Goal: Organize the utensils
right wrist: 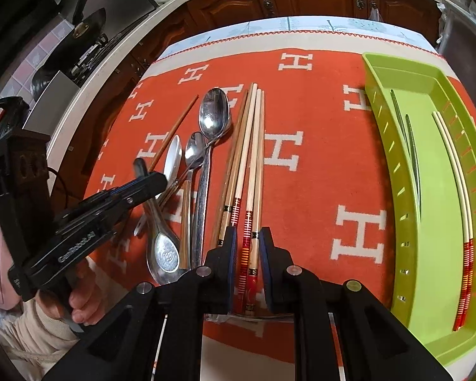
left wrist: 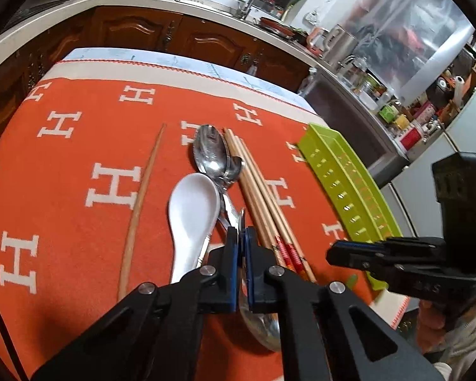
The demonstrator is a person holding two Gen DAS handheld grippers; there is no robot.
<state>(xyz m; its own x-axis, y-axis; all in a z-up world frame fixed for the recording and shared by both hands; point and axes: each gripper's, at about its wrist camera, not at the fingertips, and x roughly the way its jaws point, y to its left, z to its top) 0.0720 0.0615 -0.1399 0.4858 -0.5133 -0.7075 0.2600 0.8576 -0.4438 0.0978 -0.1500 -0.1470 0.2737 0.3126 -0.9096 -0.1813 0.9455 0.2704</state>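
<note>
Both grippers hang low over the orange cloth [right wrist: 317,133] with white H letters that covers the counter. The left gripper [left wrist: 240,238] is squeezed tight on the thin handle of a shiny metal spoon [right wrist: 163,250], whose round bowl lies close to the near edge of the counter. The right gripper [right wrist: 248,244] is narrow, with two chopsticks [right wrist: 250,222] between its blue pads; I cannot tell if the pads press on them.

The green tray [right wrist: 441,254] sits along the right edge of the counter. It is long, smooth plastic with little slots cut in its walls. Inside it lie a pair of thin grey metal chopsticks [right wrist: 412,155] near the left wall and a pair of pale chopsticks [right wrist: 453,177] with red striped ends near the right wall.

In the middle of the counter lies the loose pile. The wooden chopsticks [right wrist: 241,146] are long, straight and light brown, some with red and black bands at the thick end. Just left of them lie a big metal spoon [right wrist: 213,114] and a smaller metal spoon [right wrist: 194,149], both shiny and oval. A white spoon [left wrist: 192,206], smooth and deep, lies beside them. One single brown chopstick [left wrist: 142,203] lies apart, further left.
</note>
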